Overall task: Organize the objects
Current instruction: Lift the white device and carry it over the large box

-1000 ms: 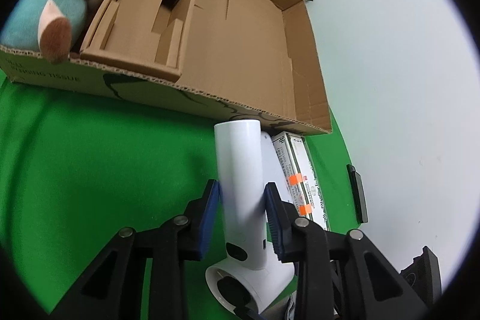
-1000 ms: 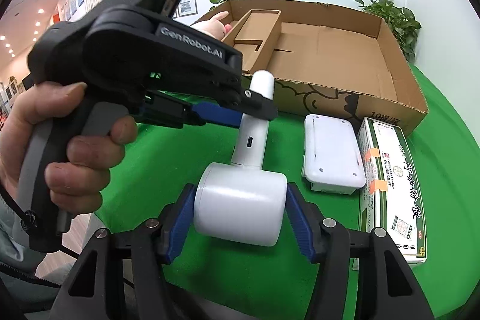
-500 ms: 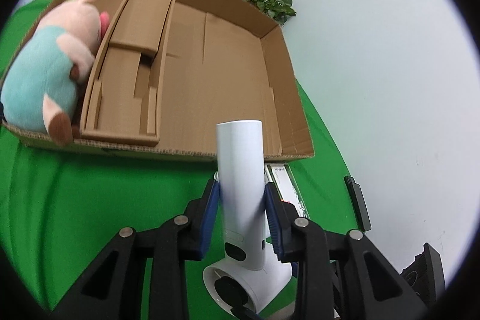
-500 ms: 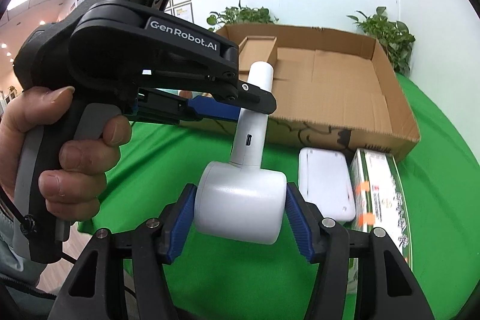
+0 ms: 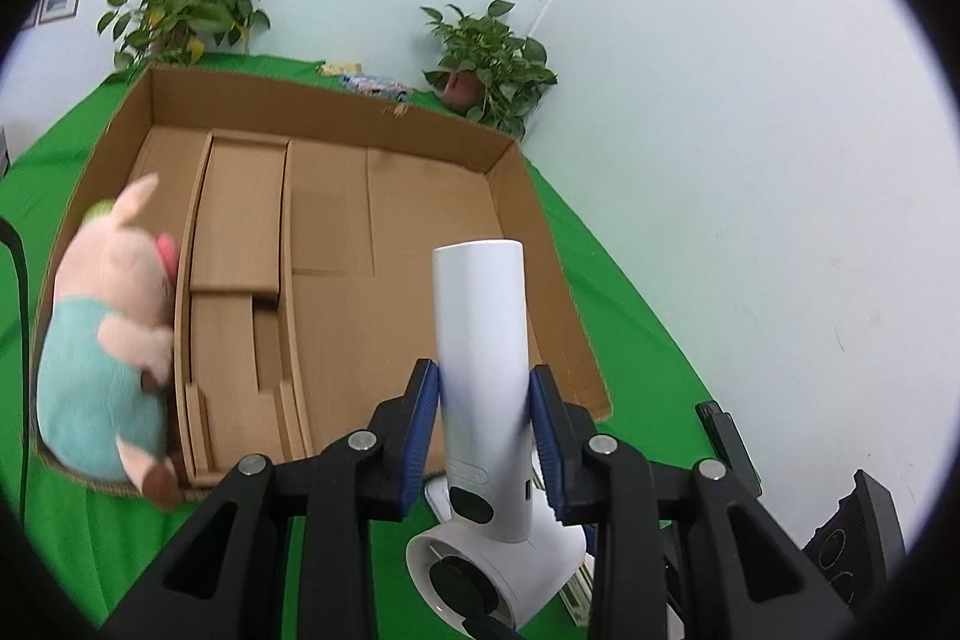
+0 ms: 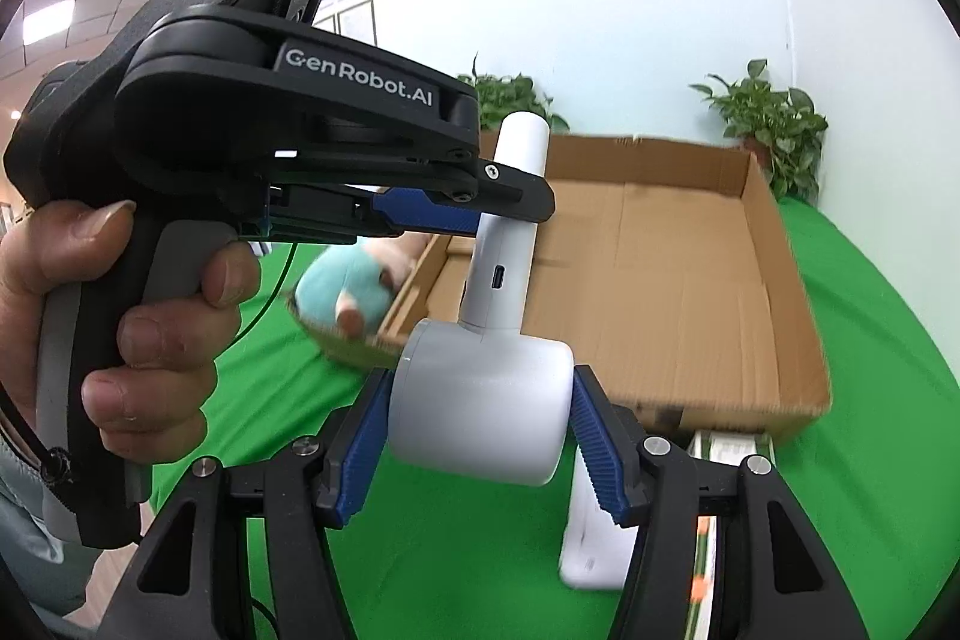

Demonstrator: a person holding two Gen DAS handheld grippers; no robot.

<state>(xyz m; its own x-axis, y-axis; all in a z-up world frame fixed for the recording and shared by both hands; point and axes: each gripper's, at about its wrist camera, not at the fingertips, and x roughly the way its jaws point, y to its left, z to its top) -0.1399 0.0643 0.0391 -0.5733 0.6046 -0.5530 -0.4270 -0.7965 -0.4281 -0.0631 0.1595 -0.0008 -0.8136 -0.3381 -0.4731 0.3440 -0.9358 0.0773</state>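
Both grippers hold one white handheld fan above the green table. My left gripper (image 5: 485, 430) is shut on the fan's handle (image 5: 480, 340). My right gripper (image 6: 480, 436) is shut on the fan's round head (image 6: 480, 400). The left gripper's body and the hand on it show in the right wrist view (image 6: 300, 148). The open cardboard box (image 5: 540, 220) lies ahead and below, with a pink and teal plush pig (image 5: 102, 340) in its left end; the pig also shows in the right wrist view (image 6: 348, 286).
A cardboard insert (image 5: 240, 280) lies in the box beside the pig. A white flat device (image 6: 591, 544) and a green and white carton (image 6: 714, 520) lie on the green cloth in front of the box. Potted plants (image 5: 486, 64) stand against the white wall behind.
Both grippers have lifted the fan higher and moved it toward the box. The box interior now shows from above.
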